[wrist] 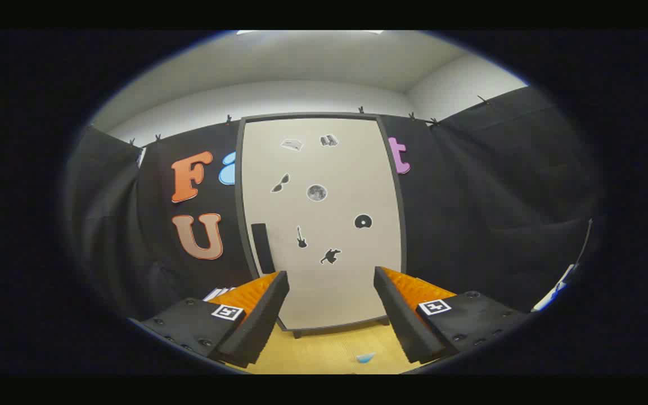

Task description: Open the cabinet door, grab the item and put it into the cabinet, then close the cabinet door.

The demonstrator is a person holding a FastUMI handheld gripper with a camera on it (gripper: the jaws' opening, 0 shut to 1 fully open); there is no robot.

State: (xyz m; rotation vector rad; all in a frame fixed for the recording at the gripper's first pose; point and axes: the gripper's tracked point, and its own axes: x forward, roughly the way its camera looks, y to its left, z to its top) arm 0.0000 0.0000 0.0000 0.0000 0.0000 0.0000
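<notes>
Gripper view, looking forward along the two fingers of the claw (pixel 331 306). The fingers stand well apart, released, with nothing between them; each carries a small square marker (pixel 227 312) on its upper face.

Beyond the fingers stands the cabinet (pixel 324 225), a tall pale unit with a dark frame, upright on the wooden tabletop (pixel 324 351) and set against the black cloth wall (pixel 470 214) of the booth. The cabinet door (pixel 329 292) is shut and faces the camera squarely. A dark vertical handle (pixel 262 248) sits near the door's left edge, just above and ahead of the left finger, apart from it. Several small dark stickers are scattered over the door: a round one (pixel 316 193) near the middle, a disc (pixel 363 221) to its lower right, a guitar shape (pixel 301 237) and a figure (pixel 331 256) lower down, and a few more nearer the top.

On the tabletop in front of the cabinet, between the fingers and closer to the right one, lies a small light-blue item (pixel 365 358); its exact form cannot be made out. It rests apart from both fingers and apart from the cabinet base.

A stack of pale sheets (pixel 218 293) shows just behind the left finger. Above the cloth wall, the pale room wall and ceiling (pixel 313 62) are visible.
</notes>
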